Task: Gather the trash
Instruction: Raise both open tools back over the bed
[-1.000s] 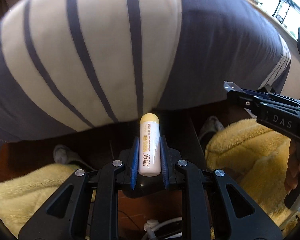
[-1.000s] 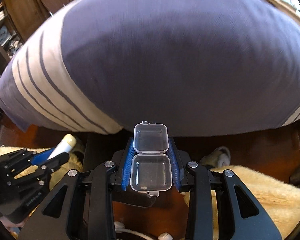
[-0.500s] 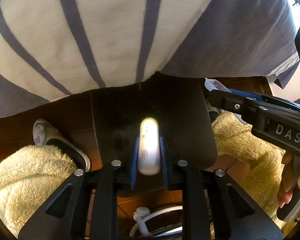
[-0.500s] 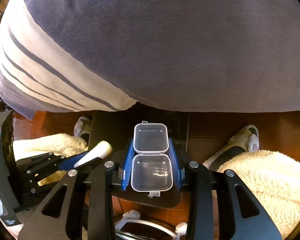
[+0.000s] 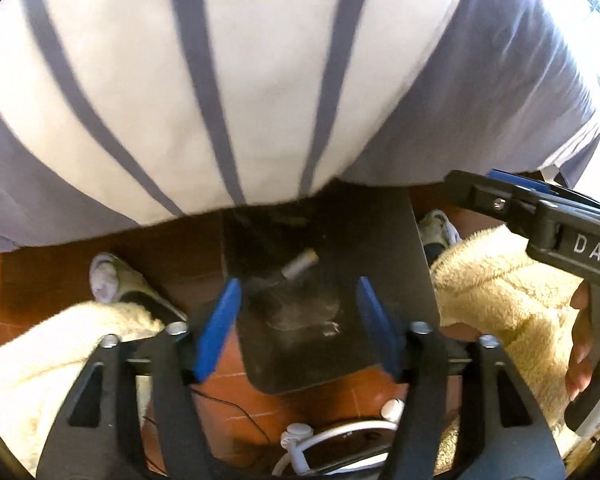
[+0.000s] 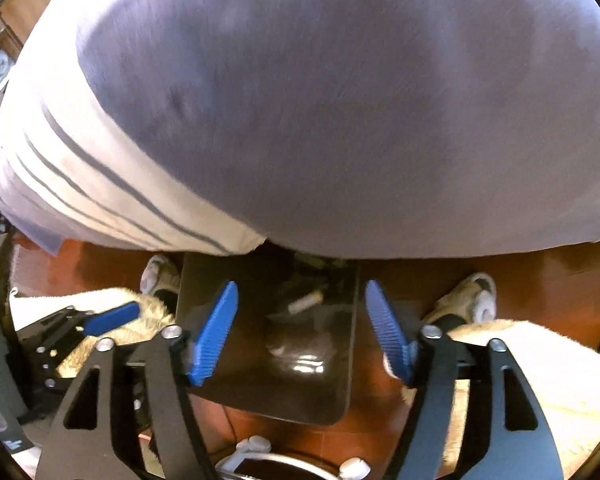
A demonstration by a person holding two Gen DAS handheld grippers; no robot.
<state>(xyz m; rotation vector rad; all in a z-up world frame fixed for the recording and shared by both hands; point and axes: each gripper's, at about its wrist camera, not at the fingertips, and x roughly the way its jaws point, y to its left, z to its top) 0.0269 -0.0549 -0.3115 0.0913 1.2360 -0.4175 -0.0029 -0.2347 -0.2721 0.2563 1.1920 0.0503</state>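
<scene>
**Both jaws opening over the bin, nothing between them**

At the bottom of the frame, the left gripper (image 5: 298,328) spreads its jaws, empty; the right gripper (image 6: 302,328) does likewise. Past both, at mid-frame, the dark trash bin (image 5: 404,248) gapes directly beneath. Inside lies the white tube (image 5: 300,264), yellow cap toward upper right, long axis diagonal; a clear shape near it is blurred. Readable writing: "DAS" on the right gripper's body, at the left view's right edge.

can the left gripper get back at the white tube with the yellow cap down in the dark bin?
Probably yes. The left gripper hangs over the dark bin, its jaws opening with nothing between them, and the white tube with the yellow cap lies uncovered inside. Bin depth is hard to judge.
</scene>
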